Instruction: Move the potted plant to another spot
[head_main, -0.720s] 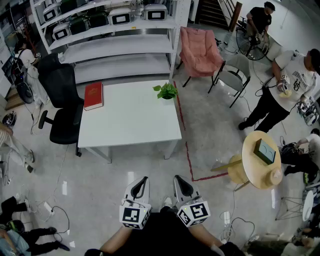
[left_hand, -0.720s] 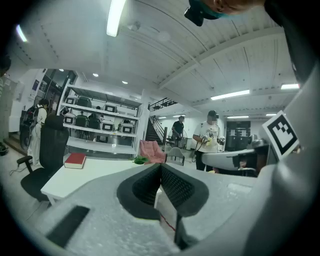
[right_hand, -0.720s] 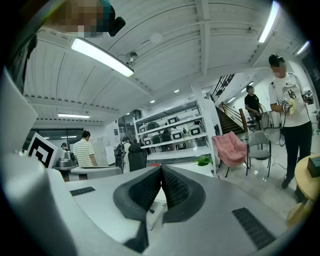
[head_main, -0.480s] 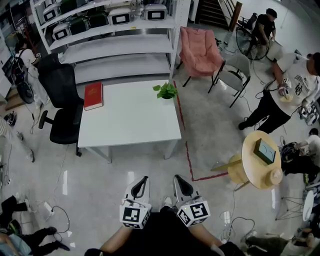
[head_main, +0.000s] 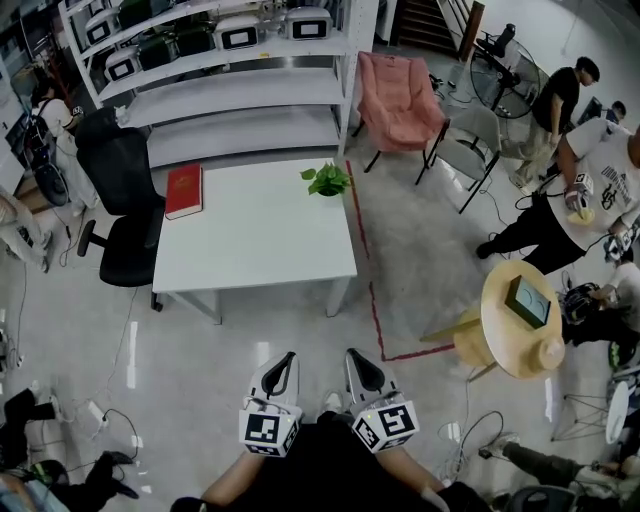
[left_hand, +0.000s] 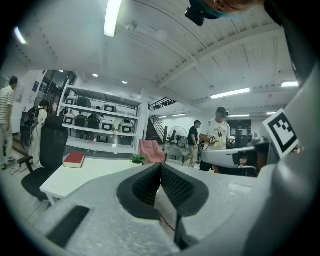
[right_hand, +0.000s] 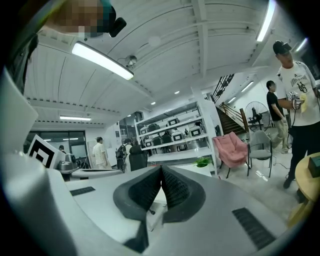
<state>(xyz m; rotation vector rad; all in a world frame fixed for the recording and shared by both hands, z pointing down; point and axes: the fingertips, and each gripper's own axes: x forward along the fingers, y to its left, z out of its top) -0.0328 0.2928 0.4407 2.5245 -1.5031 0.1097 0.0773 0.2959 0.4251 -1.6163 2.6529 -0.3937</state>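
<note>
- Well away from both grippers, the potted plant (head_main: 327, 181) stands upright at the far right corner of the white table (head_main: 260, 240), close to the table's far edge and right edge. Its green leaves spread over a small dark pot.
- In the left gripper view the plant (left_hand: 138, 159) shows small and distant beyond the jaws, and in the right gripper view (right_hand: 202, 162) it shows the same way.
- On the same table, a red book (head_main: 184, 190) lies flat at the far left corner, well apart from the plant, with bare tabletop between them.
- The left gripper (head_main: 288, 358) is held low at the near edge of the scene, over the floor and short of the table. Its own view shows the two ribbed pads pressed together at the tip (left_hand: 160, 167) with nothing between them.
- The right gripper (head_main: 352, 354) sits just beside the left one, and its jaws are likewise closed on nothing (right_hand: 161, 169).
- A black office chair (head_main: 125, 195) stands at the table's left side.
- A white shelving unit (head_main: 240, 95) runs along the far side, with boxy devices on its upper shelves.
- A pink armchair (head_main: 400, 95) and a grey chair (head_main: 470, 150) stand to the far right of the table.
- A red tape line (head_main: 365, 250) runs along the floor on the table's right.
- Further right, a round wooden table (head_main: 510, 335) carries a green box (head_main: 528, 302), and a person in a white T-shirt (head_main: 595, 185) bends nearby.
</note>
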